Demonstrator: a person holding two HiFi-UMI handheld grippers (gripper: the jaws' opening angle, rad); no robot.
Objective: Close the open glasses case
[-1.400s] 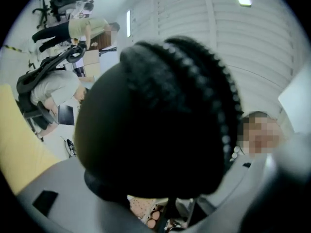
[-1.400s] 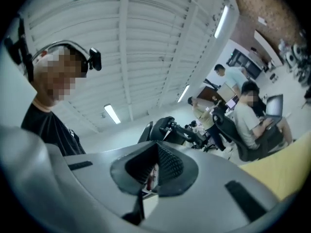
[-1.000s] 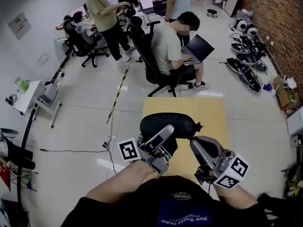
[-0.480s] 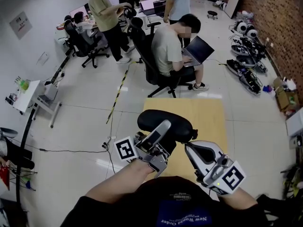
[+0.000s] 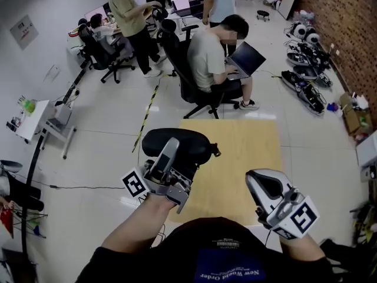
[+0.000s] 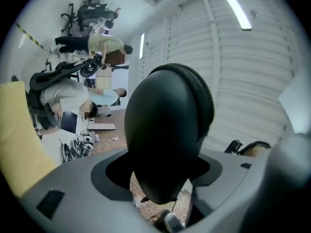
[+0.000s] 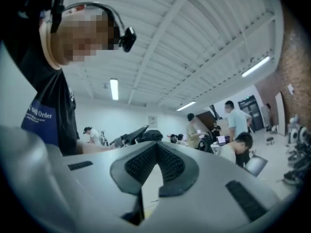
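The left gripper (image 5: 171, 152) is clamped on the black glasses case (image 5: 188, 143) and holds it in the air. Its jaws have just been closing, with the case between them. In the left gripper view the rounded shell of the case fills the space between the two jaws and stands out far past their tips. A ridged seam runs along one side of the case. If this seam is fully shut cannot be told.

In the head view the case lies across the left edge of the yellow table (image 5: 247, 152). One half of it is above the table top and the other half is above the pale floor (image 5: 106, 146).

The right gripper (image 5: 268, 187) has its jaws together, with nothing between them. It is well apart from the case, near the right front corner of the table.

The table top between the two grippers is bare. Beyond the far edge of the table a person (image 5: 212, 58) sits on an office chair with a laptop.
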